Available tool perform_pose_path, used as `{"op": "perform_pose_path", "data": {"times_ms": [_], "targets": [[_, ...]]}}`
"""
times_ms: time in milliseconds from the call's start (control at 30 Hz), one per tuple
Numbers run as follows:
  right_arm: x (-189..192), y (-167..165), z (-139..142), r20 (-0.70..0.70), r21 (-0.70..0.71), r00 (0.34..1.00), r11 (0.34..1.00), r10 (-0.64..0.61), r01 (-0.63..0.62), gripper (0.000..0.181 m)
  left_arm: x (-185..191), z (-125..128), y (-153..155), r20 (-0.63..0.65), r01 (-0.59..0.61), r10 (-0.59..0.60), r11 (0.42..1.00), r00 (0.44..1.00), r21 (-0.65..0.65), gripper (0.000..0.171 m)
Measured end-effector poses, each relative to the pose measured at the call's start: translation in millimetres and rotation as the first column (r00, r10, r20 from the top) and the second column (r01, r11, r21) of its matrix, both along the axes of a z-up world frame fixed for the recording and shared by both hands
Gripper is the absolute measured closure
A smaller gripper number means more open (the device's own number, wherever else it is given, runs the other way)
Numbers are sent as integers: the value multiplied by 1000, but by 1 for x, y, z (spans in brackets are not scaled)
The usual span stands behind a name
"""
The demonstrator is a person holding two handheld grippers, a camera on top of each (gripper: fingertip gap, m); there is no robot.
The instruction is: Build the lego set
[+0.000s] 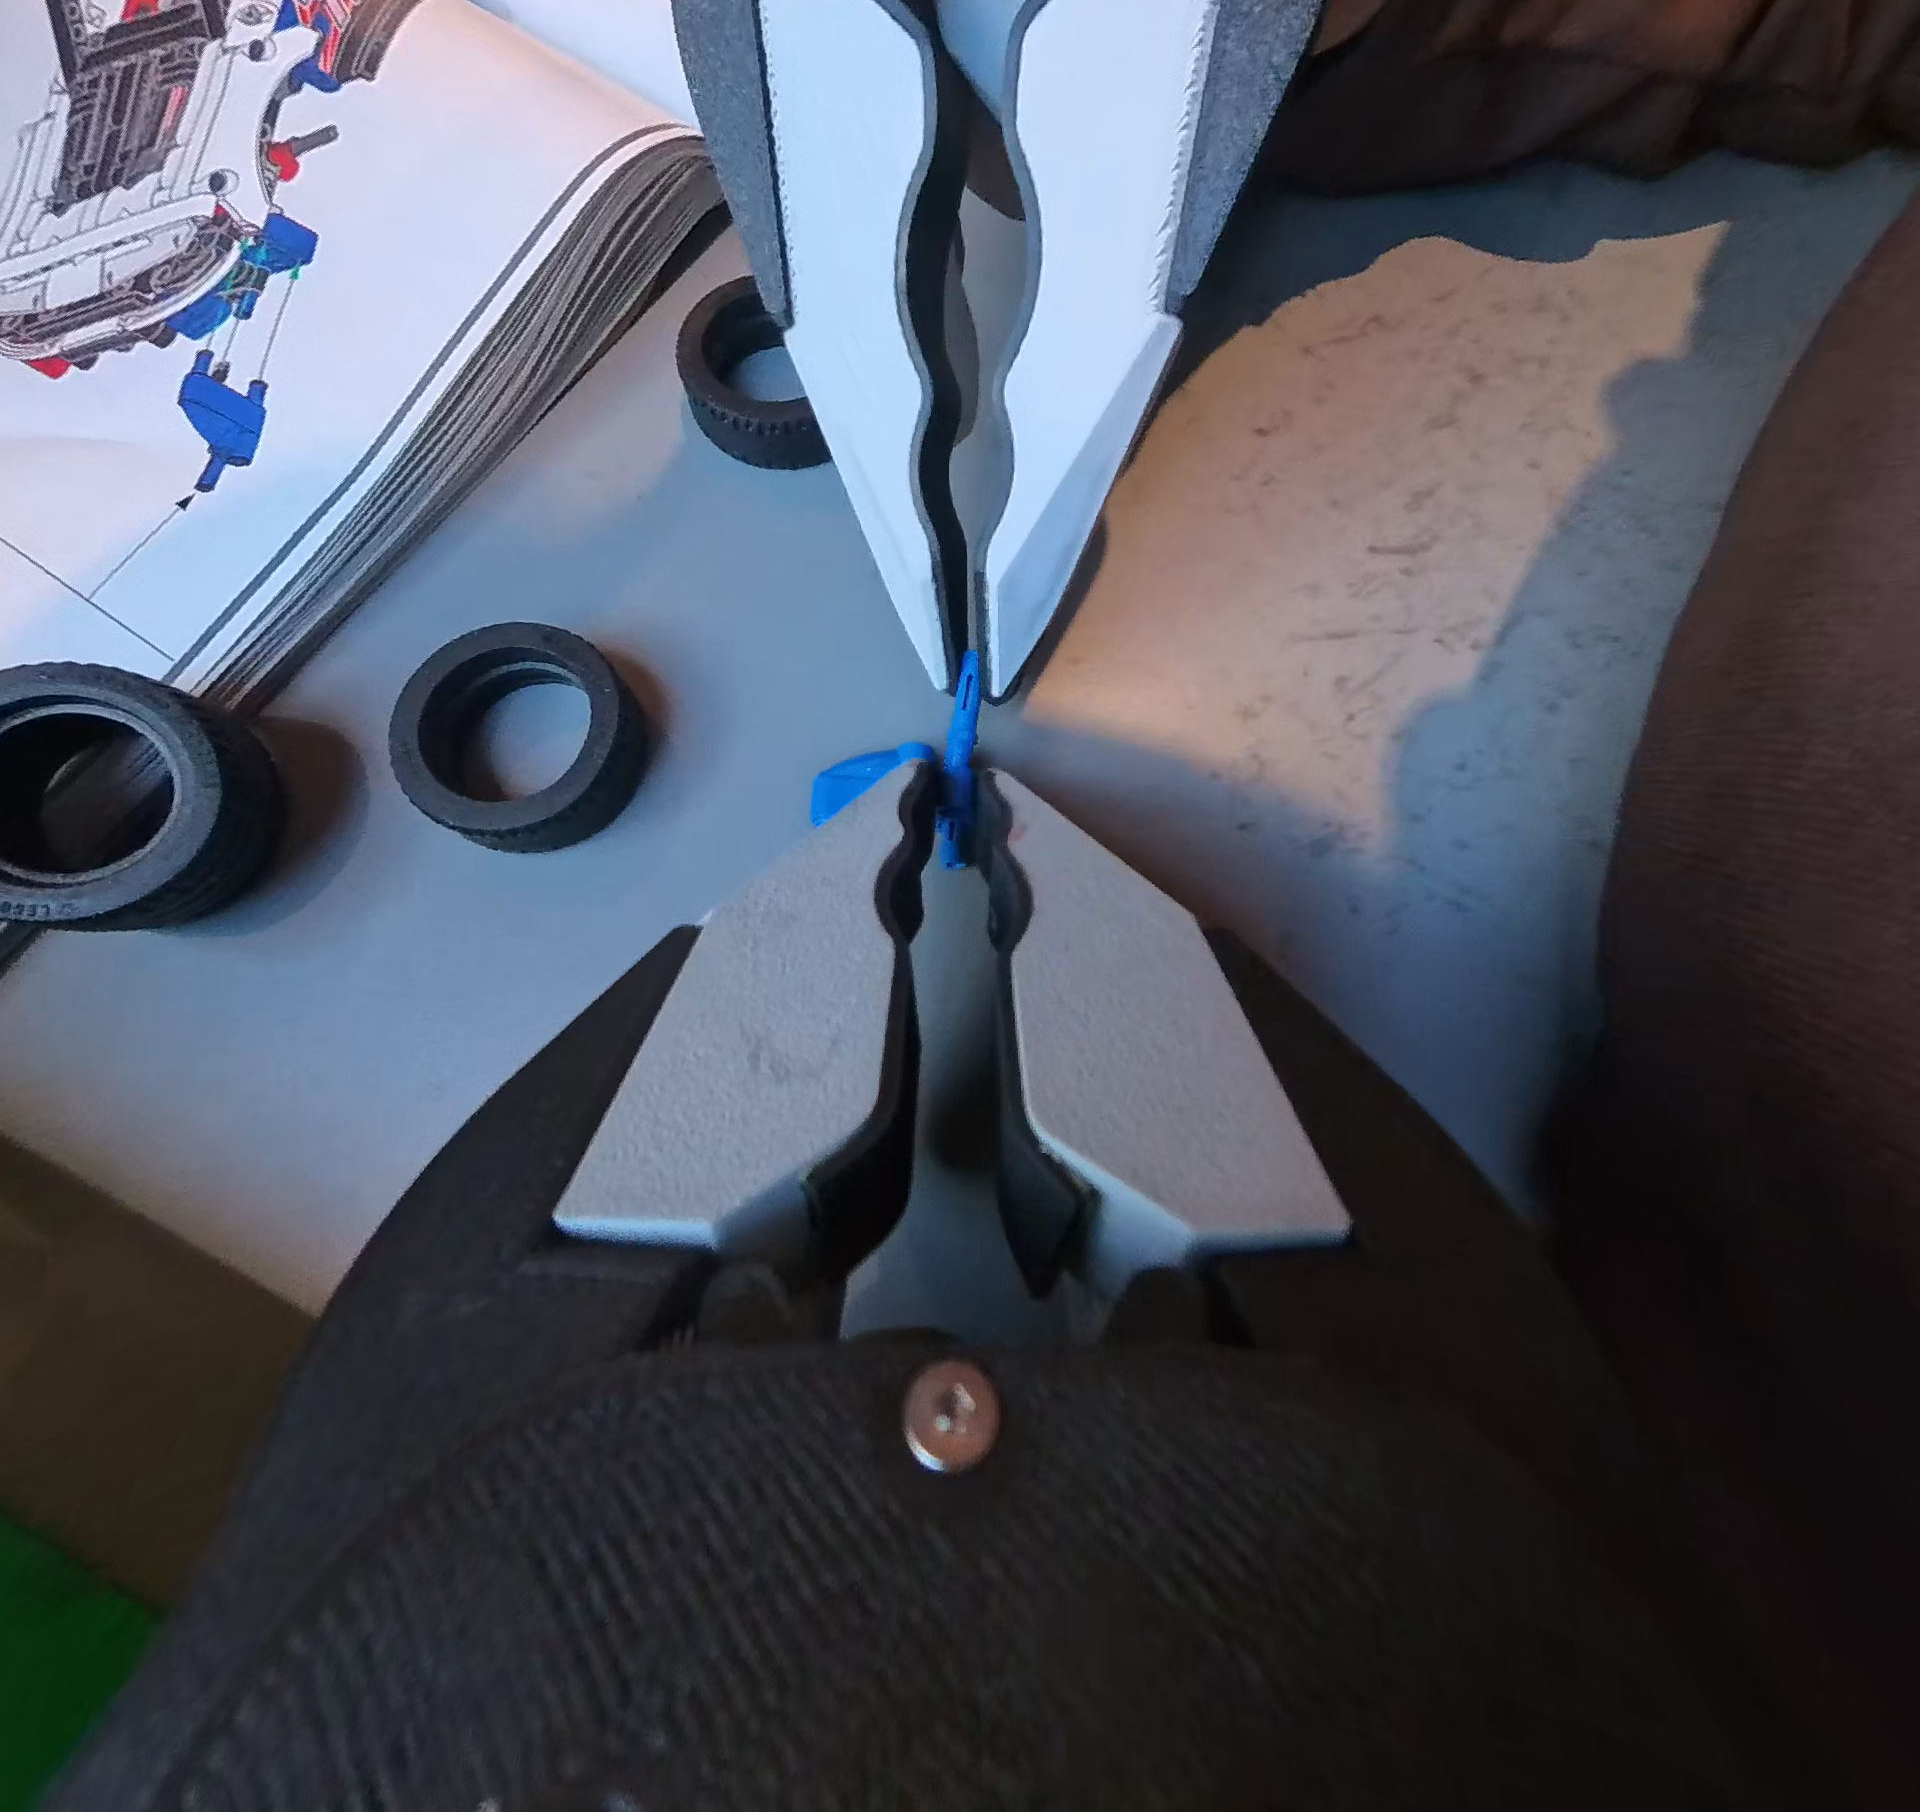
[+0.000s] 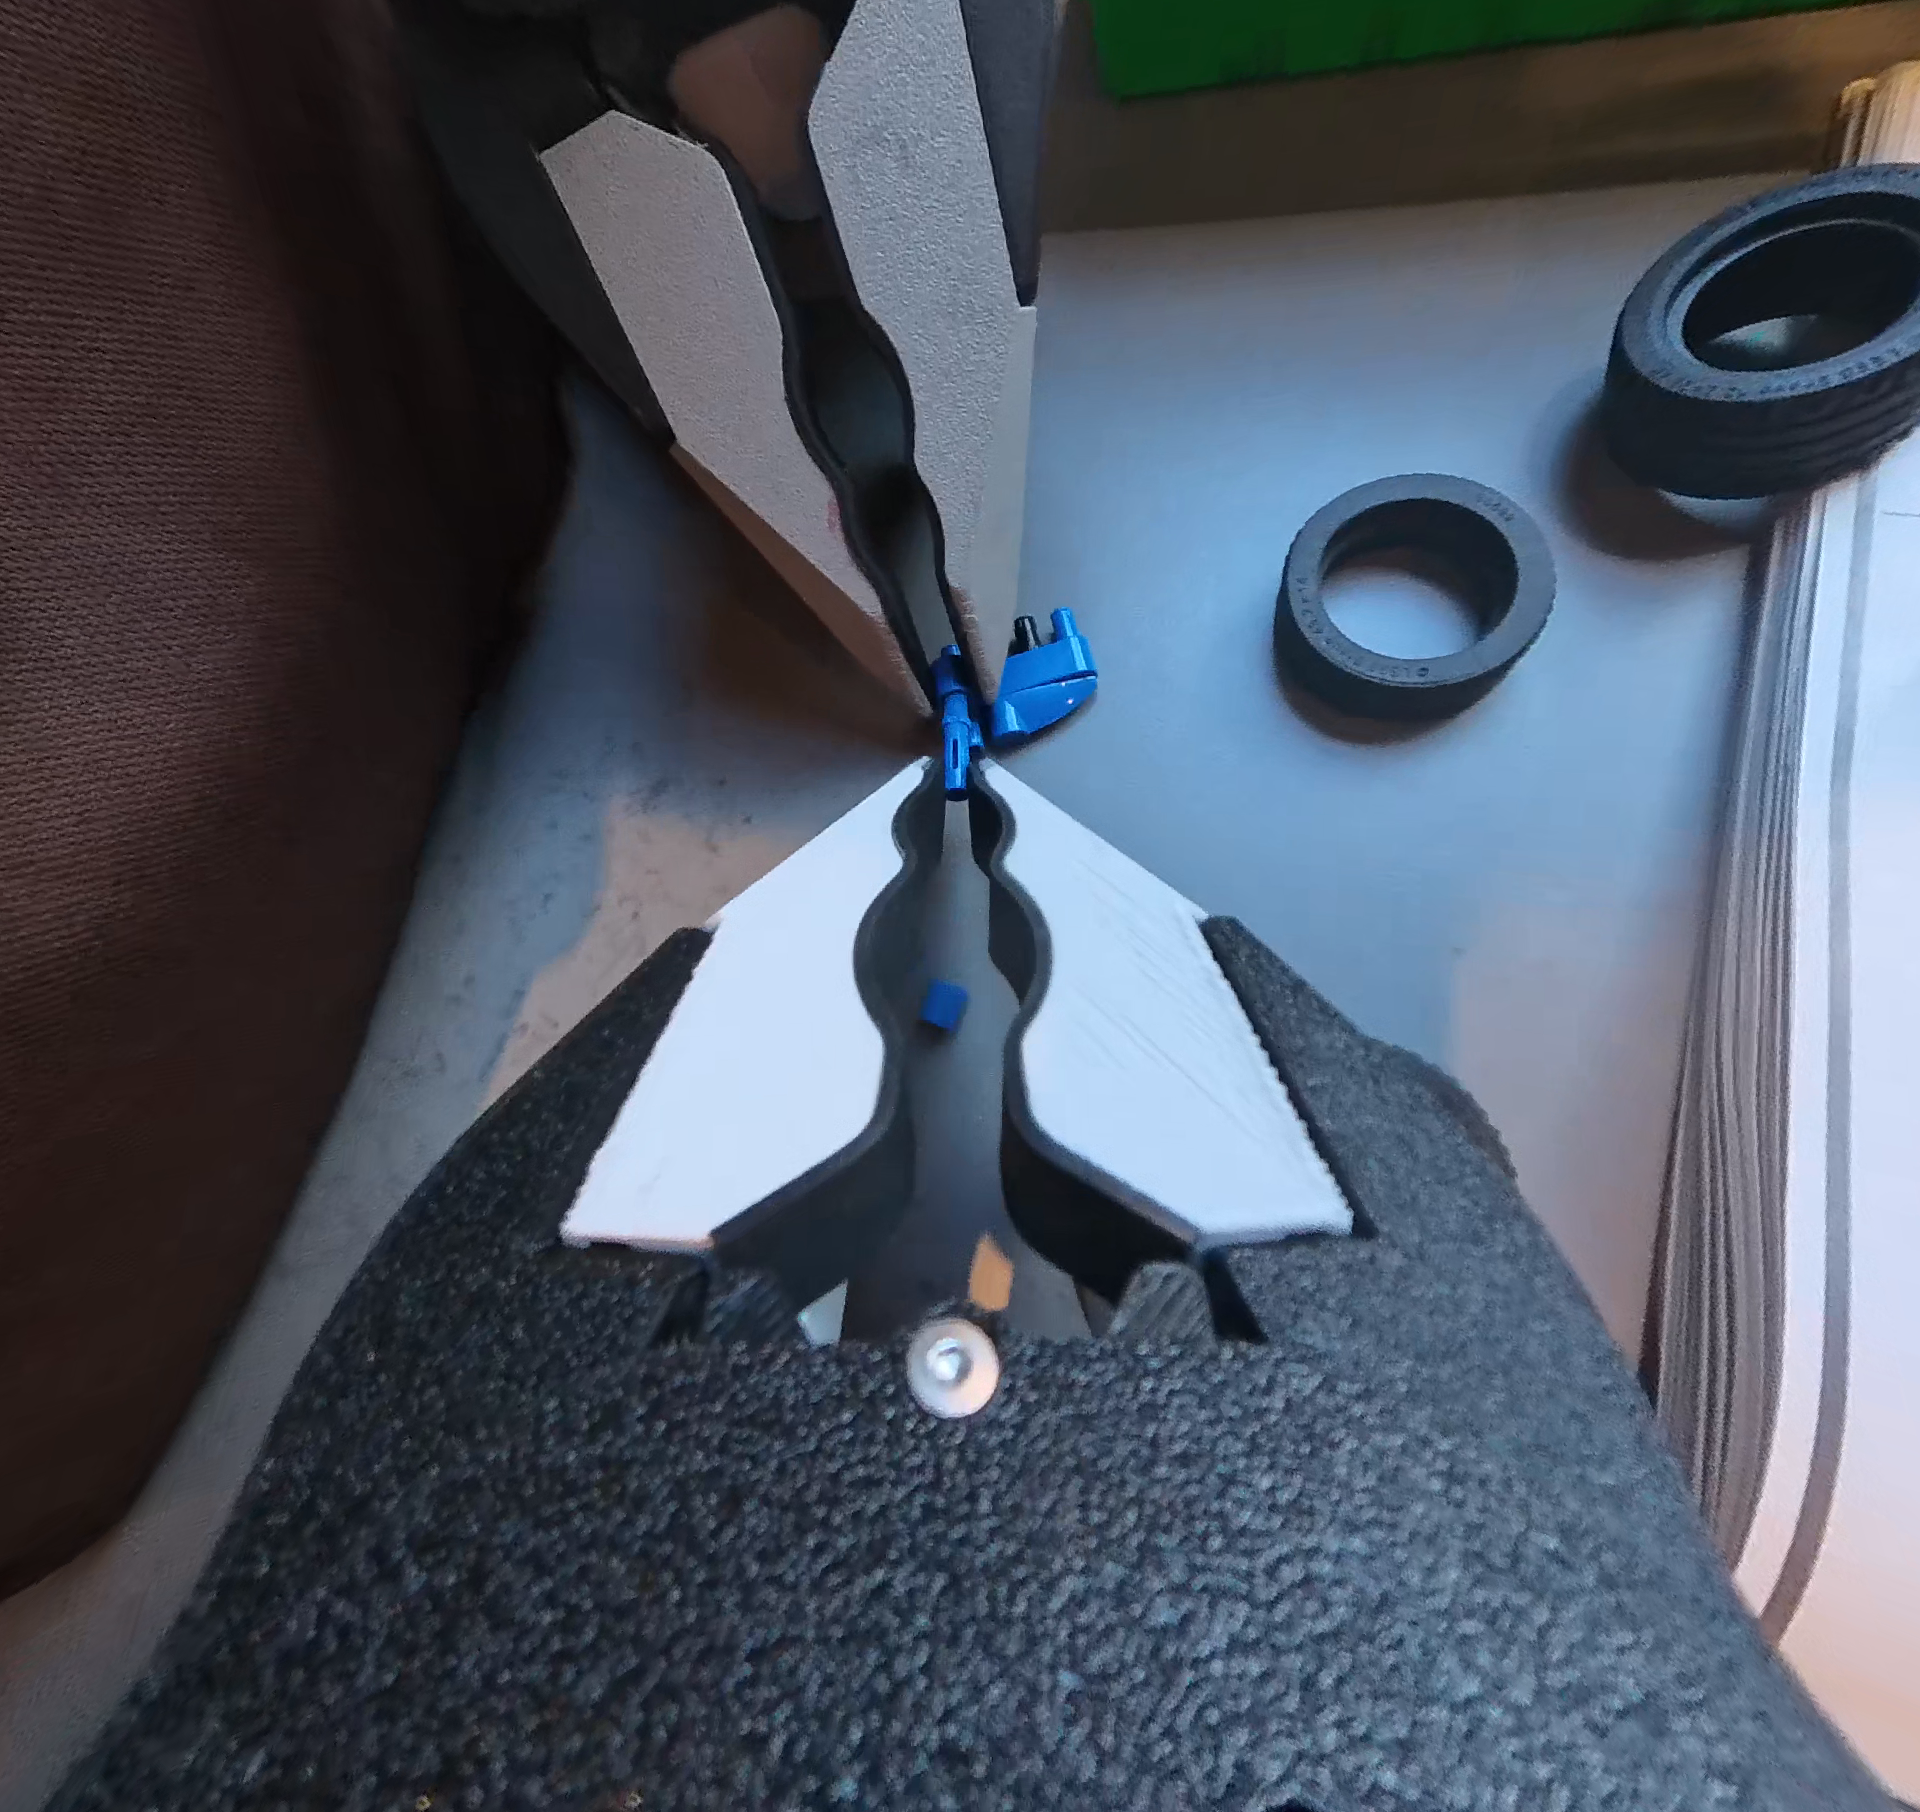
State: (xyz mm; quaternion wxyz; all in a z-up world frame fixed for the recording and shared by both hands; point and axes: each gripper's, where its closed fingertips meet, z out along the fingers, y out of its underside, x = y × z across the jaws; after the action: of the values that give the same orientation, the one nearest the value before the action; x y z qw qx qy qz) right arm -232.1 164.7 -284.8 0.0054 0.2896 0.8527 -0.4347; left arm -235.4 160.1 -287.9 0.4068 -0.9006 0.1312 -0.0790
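The left gripper and right gripper meet tip to tip above the grey bench, both clamped on one small blue plastic connector pin, whose long axis runs straight between them. A blue angled brick hangs beside the left gripper's tip.

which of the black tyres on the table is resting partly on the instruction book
The biggest tyre, farthest from the grippers: its edge overlaps the book. The two smaller tyres lie flat on the table.

Grey-fingered left gripper and white-fingered right gripper meeting tip to tip, jaws of both nearly closed.
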Motion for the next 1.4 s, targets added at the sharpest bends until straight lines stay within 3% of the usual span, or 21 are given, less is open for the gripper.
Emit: {"op": "perform_pose_path", "data": {"times_ms": [267, 500, 867, 1033, 1167, 1400], "targets": [[-4, -3, 5, -37, -19, 999, 999, -30, 29, 177, -1, 0, -2, 5, 13, -13, 1000, 1000, -4, 167], [-2, -2, 2, -140, 58, 989, 997, -40, 48, 177, -1, 0, -2, 23, 14, -14, 1000, 1000, -8, 168], [-2, -2, -4, -233, 148, 973, 989, 6, 29, 177, 0, 0, -3, 46, 26, -25, 1000, 999, -14, 168], [-3, -5, -1, -236, 120, 972, 993, 8, 21, 178, -1, 0, -4, 38, 27, -26, 1000, 999, -14, 168], [-3, -4, -12, -261, 213, 964, 977, 53, 4, 178, -1, 0, -5, 39, 34, -33, 999, 999, -13, 168], [-2, -5, 0, -225, 102, 974, 995, 25, -2, 178, 0, 0, -4, 35, 35, -35, 999, 999, -11, 168]]}}
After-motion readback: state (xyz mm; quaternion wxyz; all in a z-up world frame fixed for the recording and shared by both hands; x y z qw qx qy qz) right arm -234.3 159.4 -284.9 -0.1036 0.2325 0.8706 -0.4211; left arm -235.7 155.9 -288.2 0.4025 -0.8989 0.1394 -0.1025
